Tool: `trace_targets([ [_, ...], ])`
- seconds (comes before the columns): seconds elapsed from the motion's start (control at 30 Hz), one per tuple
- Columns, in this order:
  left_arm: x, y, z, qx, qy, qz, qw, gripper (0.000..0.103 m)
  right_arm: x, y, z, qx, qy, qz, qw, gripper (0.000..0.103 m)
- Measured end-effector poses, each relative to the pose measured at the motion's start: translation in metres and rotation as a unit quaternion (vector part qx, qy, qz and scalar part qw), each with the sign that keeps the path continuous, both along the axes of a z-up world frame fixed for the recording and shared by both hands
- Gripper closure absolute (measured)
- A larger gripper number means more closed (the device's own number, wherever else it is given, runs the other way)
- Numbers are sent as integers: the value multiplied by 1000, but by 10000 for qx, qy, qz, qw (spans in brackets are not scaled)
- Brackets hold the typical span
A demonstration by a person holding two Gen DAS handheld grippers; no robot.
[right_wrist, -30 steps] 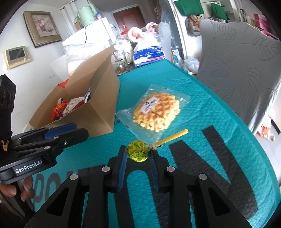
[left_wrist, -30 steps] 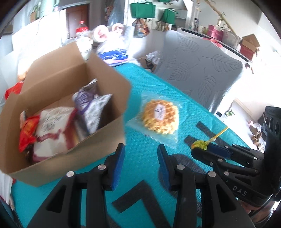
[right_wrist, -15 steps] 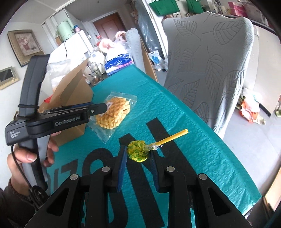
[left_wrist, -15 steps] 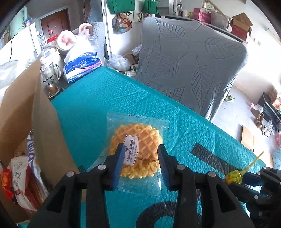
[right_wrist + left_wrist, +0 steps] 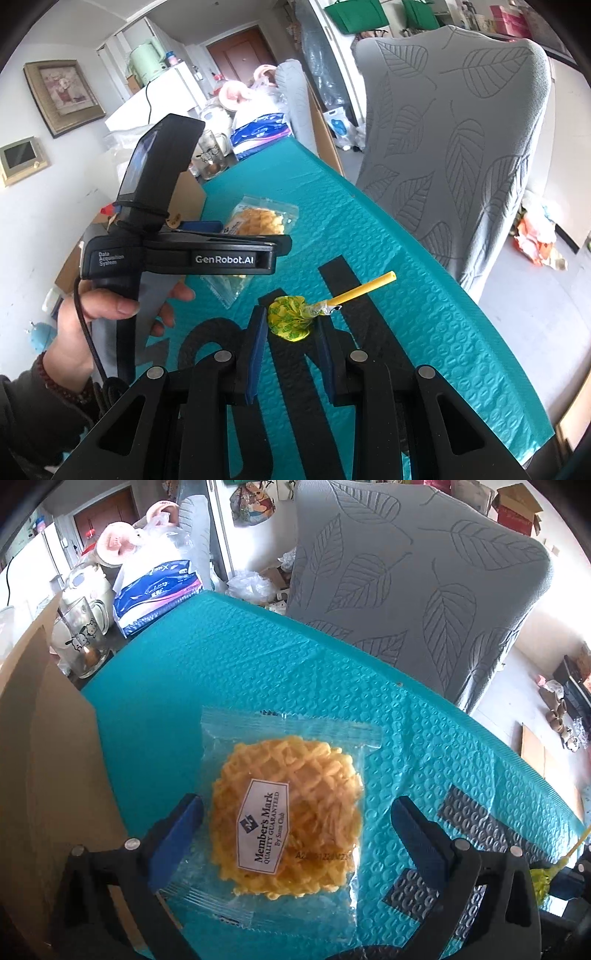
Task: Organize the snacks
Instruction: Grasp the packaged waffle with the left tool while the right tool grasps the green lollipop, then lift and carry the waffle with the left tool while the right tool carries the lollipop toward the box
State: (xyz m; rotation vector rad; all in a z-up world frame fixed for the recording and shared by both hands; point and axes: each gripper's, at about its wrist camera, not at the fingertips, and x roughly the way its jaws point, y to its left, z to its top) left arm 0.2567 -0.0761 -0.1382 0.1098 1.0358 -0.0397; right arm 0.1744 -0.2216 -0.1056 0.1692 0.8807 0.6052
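A clear-wrapped waffle (image 5: 286,819) with a white Member's Mark label lies on the teal table mat (image 5: 229,679). My left gripper (image 5: 295,827) is wide open, its blue pads on either side of the waffle, just above it. The waffle also shows in the right wrist view (image 5: 260,219) behind the left gripper (image 5: 255,240). My right gripper (image 5: 290,334) is shut on a lollipop (image 5: 291,319) in yellow-green wrap with a yellow stick, held above the mat. The cardboard box (image 5: 40,760) stands at the left.
A grey leaf-pattern chair back (image 5: 417,576) stands beyond the table's far edge. A glass mug (image 5: 83,642), a blue tissue pack (image 5: 159,590) and bags sit past the far left corner. Black lettering (image 5: 354,295) marks the mat.
My left gripper has swung from the box to over the waffle, come lower and opened wide around it. My right gripper has pulled back to the right, still holding the lollipop.
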Motion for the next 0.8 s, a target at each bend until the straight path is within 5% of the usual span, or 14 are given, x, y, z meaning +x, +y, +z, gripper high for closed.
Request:
trace_targets([
  [0.4,-4,5,-7,-13,-31,-157,9999,1,3,-3,-8,-38,117,-74,9999,77],
  [0.63,-26,-9,-3,-148,-170,-492,9985,24,0,-9,-6,1,108,-180,9998,77],
  [0.8,-34,-14,-1,-198,-126,-528,9983,25,-6,-17,-4,-24,126,-339,9993,77],
])
